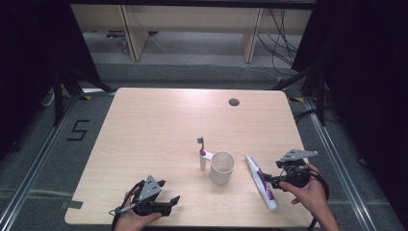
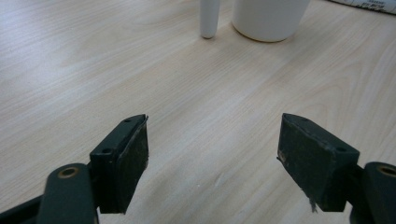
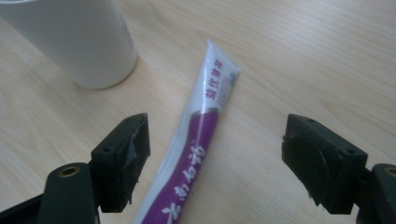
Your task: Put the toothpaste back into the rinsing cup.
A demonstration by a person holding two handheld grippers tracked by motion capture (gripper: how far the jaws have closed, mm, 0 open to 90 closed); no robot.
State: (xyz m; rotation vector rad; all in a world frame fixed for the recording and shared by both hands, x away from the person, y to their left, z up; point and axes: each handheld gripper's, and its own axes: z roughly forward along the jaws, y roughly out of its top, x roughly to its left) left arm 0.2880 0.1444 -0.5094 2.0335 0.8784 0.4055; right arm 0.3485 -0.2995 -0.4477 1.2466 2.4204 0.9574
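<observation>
- From the high view, the left tool [image 1: 166, 191] sits at the near edge of the desk [image 1: 144, 130], jaws spread wide, holding nothing.
- A toothbrush [image 1: 201, 153] stands just left of a white cup [image 1: 222, 167]; the left gripper view shows just their bottoms.
- The toothpaste tube [image 1: 261, 182] lies right of the cup.
- The right tool [image 3: 215, 140] is spread wide around the tube, not touching; here its purple band shows.

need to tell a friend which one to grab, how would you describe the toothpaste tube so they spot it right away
Start at the wooden table and find the white cup near its front. Just right of the cup, between it and the right gripper, lies the toothpaste tube. It is the only flat-lying item, white with a purple band.
</observation>
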